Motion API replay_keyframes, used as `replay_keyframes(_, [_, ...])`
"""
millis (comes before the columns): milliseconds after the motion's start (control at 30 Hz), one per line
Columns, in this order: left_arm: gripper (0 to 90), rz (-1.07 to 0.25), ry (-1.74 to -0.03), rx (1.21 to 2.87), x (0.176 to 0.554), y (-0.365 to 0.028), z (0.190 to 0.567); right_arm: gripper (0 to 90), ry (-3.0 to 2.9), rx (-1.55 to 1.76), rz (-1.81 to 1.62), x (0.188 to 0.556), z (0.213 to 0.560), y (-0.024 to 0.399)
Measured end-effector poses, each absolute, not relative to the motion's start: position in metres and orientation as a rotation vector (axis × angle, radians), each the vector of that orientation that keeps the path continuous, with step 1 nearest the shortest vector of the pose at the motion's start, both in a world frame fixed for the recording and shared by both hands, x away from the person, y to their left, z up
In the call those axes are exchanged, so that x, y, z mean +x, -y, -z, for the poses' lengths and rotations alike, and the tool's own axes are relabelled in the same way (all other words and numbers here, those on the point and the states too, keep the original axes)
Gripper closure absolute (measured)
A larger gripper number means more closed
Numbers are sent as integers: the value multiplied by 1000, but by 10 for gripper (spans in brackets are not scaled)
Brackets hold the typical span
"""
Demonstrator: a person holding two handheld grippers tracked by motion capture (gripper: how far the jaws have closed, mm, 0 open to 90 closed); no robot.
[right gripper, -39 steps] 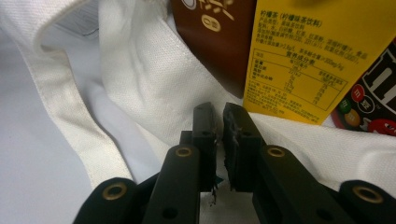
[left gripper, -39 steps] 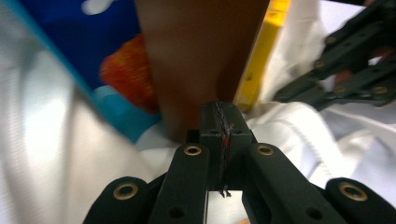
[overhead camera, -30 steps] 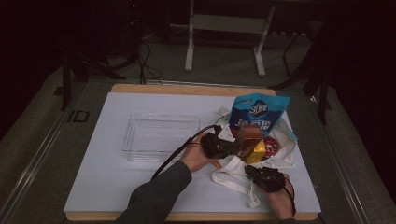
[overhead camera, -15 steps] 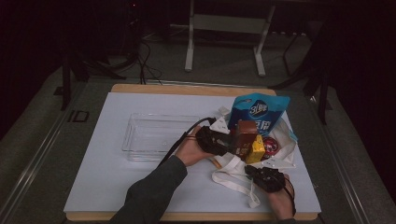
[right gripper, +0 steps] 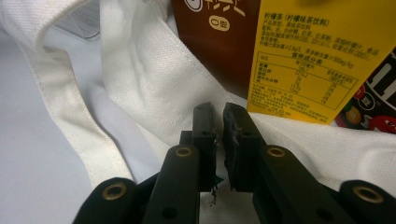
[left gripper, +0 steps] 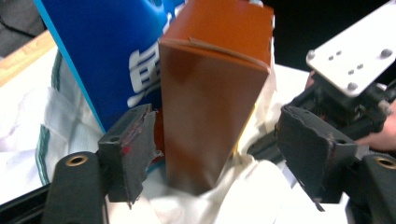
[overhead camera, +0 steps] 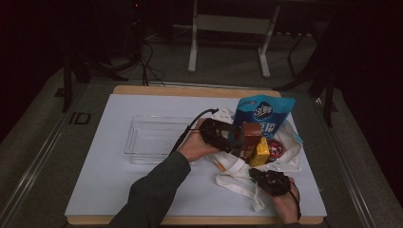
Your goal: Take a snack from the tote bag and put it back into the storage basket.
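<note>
My left tongs have just spread off one brown carton, lifted; right tongs pinch one white bag, low, level. One blue pouch.

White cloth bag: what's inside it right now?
In the white cloth bag stand a blue snack pouch, a brown carton, a yellow carton and a dark candy packet. Their lower parts, and anything beneath, are hidden by the cloth.
</note>
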State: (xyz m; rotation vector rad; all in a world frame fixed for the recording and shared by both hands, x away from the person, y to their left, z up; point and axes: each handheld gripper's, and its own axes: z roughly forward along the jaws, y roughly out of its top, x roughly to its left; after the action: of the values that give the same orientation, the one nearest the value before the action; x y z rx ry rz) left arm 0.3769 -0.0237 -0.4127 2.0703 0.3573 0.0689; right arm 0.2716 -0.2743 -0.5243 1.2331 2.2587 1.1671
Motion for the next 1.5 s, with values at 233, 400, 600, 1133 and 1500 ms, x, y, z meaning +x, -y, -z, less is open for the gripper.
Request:
replay_keyframes(233, [242, -110, -305, 2053, 380, 35, 408, 834, -2258, 1235, -1171, 271, 524, 274])
replay_keyframes(400, [242, -110, -282, 2027, 386, 41, 408, 834, -2259, 1238, -1177, 272, 525, 275])
replay_keyframes(600, [260, -90, -259, 2014, 388, 49, 413, 834, -2260, 1237, -1180, 272, 525, 275])
replay_keyframes(1133, [353, -49, -268, 1945, 389, 59, 427, 834, -2262, 1232, -1184, 272, 525, 276])
replay_keyframes(1500, [381, -49, -299, 1913, 384, 62, 431, 834, -2262, 1232, -1188, 272, 526, 276])
